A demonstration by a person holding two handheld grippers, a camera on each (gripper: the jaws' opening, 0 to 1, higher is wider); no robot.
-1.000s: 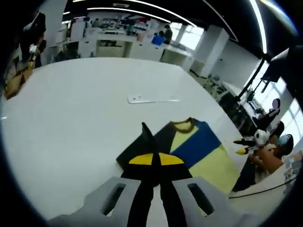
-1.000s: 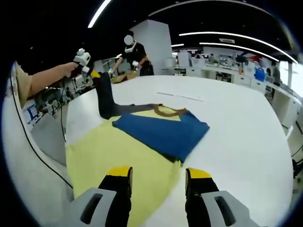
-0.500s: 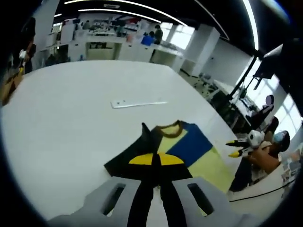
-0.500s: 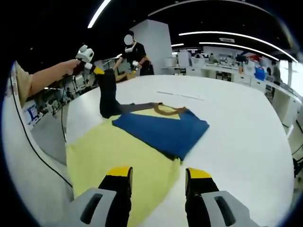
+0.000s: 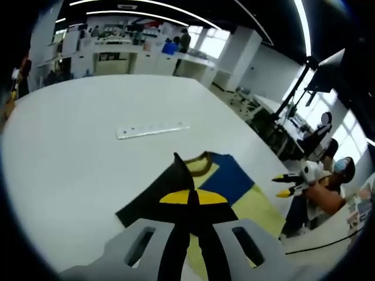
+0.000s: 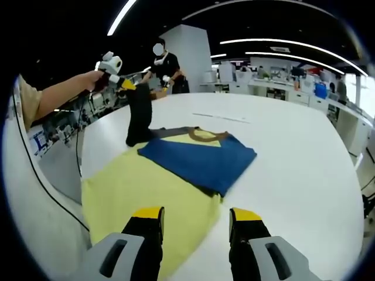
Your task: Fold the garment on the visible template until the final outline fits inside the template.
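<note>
The broad white surface (image 6: 304,170) carries the colour-block T-shirt (image 6: 176,170) near its edge. In the right gripper view the right gripper (image 6: 195,225) hovers above the yellow hem, fingers apart, holding nothing. The yellow body lies flat, a blue sleeve folded across it, brown collar beyond. The left gripper (image 6: 125,84) has its fingers clamped on the dark sleeve (image 5: 158,187), lifted off the surface. Farther off lies a pale ruler-like strip (image 5: 152,130). Behind are white desks, people and ceiling light strips.
</note>
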